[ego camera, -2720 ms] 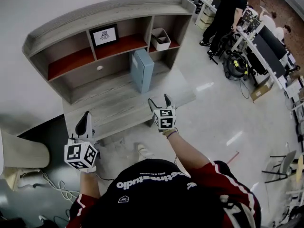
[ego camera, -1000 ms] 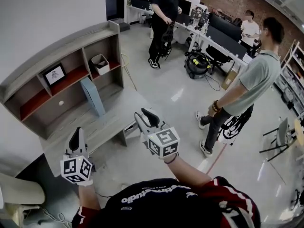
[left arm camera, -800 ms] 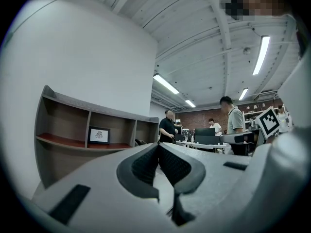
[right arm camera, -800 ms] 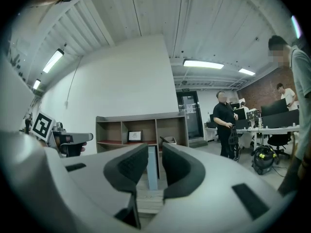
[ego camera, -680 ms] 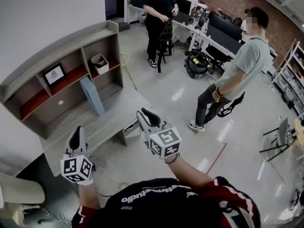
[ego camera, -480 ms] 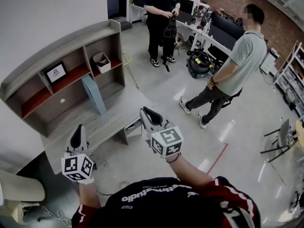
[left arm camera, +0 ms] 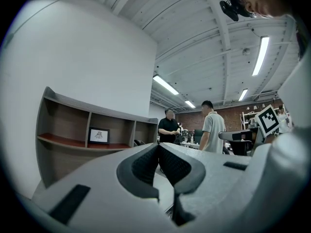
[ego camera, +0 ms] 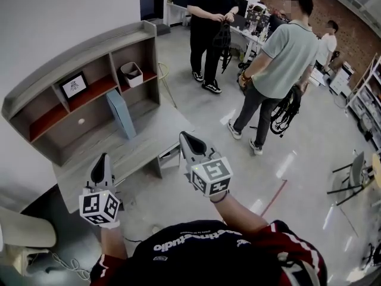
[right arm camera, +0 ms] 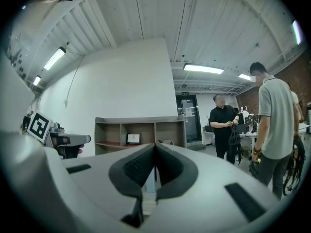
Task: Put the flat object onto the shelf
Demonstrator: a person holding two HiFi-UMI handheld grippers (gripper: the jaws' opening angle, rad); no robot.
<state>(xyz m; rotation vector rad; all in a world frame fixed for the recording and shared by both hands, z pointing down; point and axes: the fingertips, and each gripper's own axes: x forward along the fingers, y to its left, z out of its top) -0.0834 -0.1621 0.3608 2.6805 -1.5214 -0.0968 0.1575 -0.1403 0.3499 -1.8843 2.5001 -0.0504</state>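
The flat object [ego camera: 121, 113], a pale blue panel, stands upright on the grey desk top [ego camera: 143, 139] in front of the shelf unit [ego camera: 77, 55], which has red-brown boards. Both grippers are held back from the desk, over the floor. My left gripper [ego camera: 102, 159] is shut and holds nothing; in its own view the left gripper [left arm camera: 158, 147] points at the shelf unit [left arm camera: 73, 130]. My right gripper [ego camera: 186, 137] is shut with nothing between its pads, and the right gripper [right arm camera: 155, 144] faces the shelf unit [right arm camera: 141, 127] from farther off.
A framed picture [ego camera: 73, 85] and a white basket [ego camera: 132, 73] sit in the shelf's compartments. A person in black [ego camera: 211, 22] and a person in a grey-green shirt [ego camera: 274, 58] stand on the floor to the right. A white chair [ego camera: 24, 237] is at lower left.
The right gripper's jaws have gone from open to shut. Both grippers have backed away from the desk. The person in the grey-green shirt has walked closer, toward the person in black.
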